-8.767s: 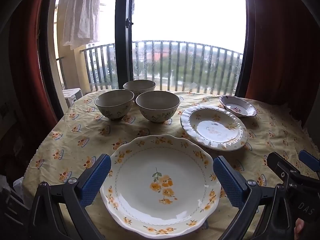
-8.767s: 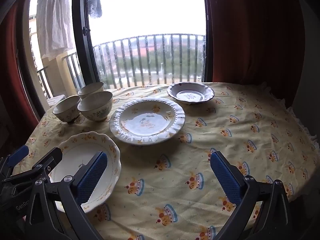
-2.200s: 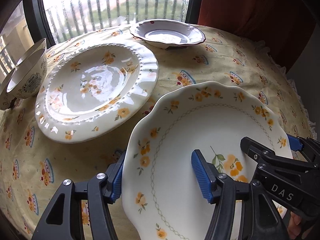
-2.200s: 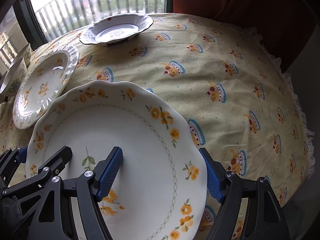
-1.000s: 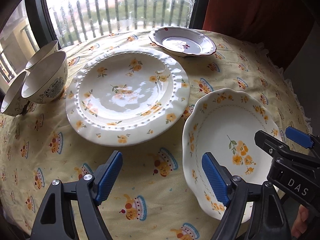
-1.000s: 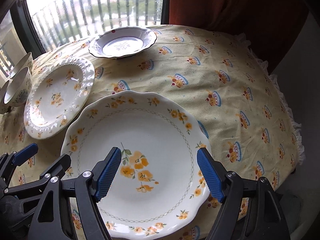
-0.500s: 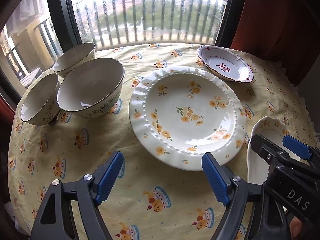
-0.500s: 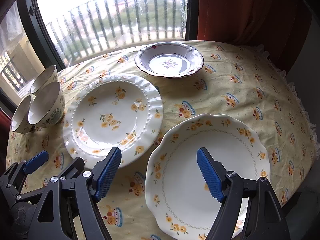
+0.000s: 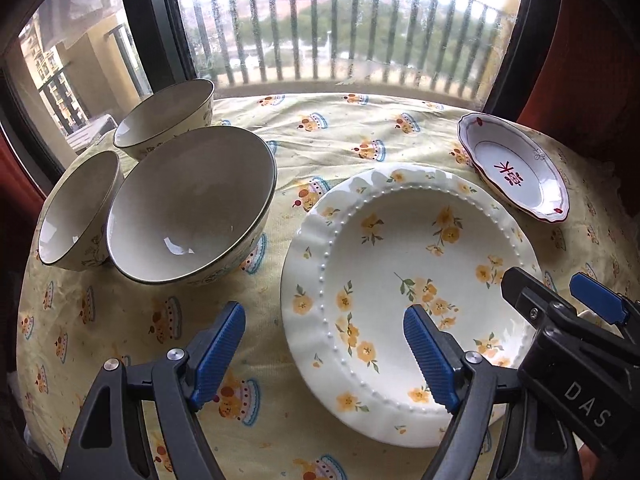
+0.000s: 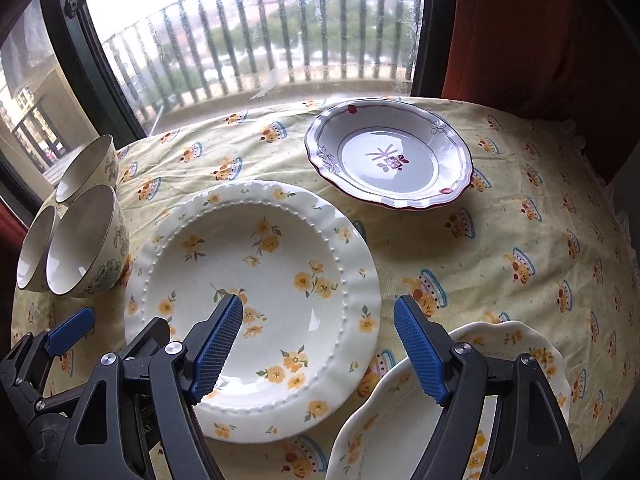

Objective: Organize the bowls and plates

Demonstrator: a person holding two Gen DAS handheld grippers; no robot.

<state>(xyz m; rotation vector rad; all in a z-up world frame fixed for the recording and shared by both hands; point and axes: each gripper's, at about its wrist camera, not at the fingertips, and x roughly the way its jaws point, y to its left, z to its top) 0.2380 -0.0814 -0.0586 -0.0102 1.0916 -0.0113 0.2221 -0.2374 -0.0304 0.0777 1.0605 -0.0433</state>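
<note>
Since a moment ago both grippers have swung away from the scalloped plate (image 10: pixel 460 400), now set down at five o'clock on the tablecloth (image 10: pixel 500 240). The left gripper (image 9: pixel 324 344) and right gripper (image 10: pixel 318 340) both gape wide, holding nothing, above the beaded plate (image 10: pixel 256 264). The red-rimmed dish (image 10: pixel 388 160) sits at one o'clock, three bowls (image 9: pixel 192 208) at ten.

On the counter (image 10: pixel 500 240), three bowls (image 9: pixel 188 216) cluster at the left edge, the beaded plate (image 10: pixel 256 272) mid-counter, the small dish (image 10: pixel 388 156) toward the far edge, the scalloped plate (image 10: pixel 400 412) at the near right edge.
</note>
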